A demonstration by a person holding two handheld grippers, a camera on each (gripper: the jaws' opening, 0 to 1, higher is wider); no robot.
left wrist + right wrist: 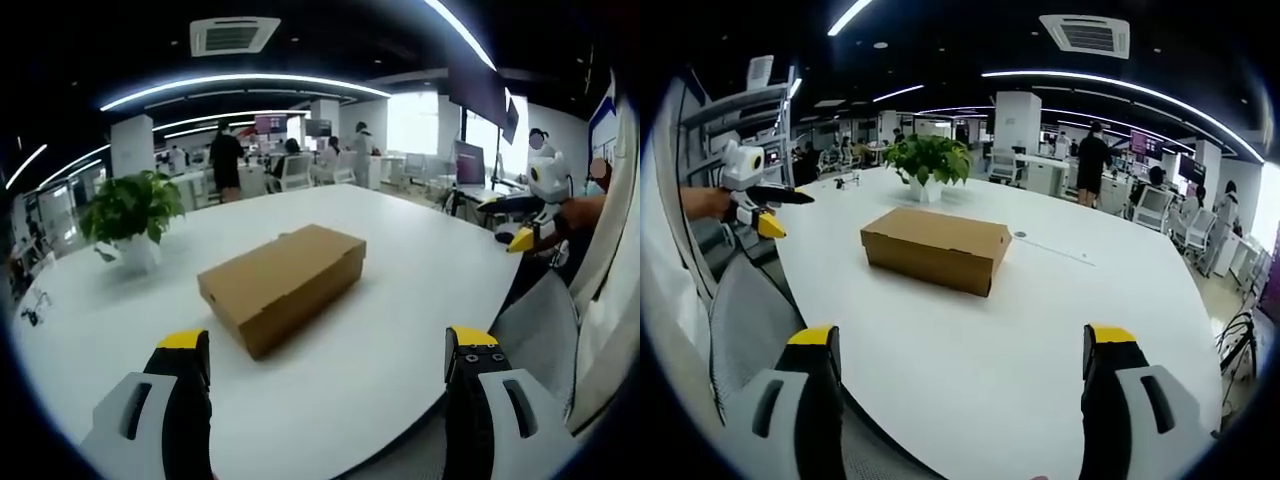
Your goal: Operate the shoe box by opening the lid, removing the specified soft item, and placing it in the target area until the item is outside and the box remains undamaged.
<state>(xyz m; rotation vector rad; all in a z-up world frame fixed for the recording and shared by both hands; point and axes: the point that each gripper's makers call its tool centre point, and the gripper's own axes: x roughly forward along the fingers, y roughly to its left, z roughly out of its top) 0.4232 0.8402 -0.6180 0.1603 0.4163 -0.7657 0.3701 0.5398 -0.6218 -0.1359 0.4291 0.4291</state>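
Shoe box: the shoe box (283, 283) sits shut on the white surface (400, 330), lid flat and flush all round; in the right gripper view it lies toward the middle of the surface (1090, 330), in front of the potted plant (930, 160).
Lid: not yet opened; no edge is lifted in either view.
Soft item: hidden, presumably inside the box; I cannot tell what it is.
Target area: nothing marked on the surface that I can pick out.
Left claw: the left claw (330, 370) hangs near the surface's edge, well apart from the box, its 2 jaws spread wide with nothing between them.
Right claw: the right claw (960, 370) is likewise wide open, holding nothing, well short of the box; it also appears at the right of the left gripper view (522, 238).
Progress: by my reading, 0 of 3 steps are done; opening the lid, taking out the item and placing it all remain.
Box condition: no dents or tears visible on the faces shown.
Next need: likely an approach to a lid edge, with gentle lifting so the cardboard does not crease.
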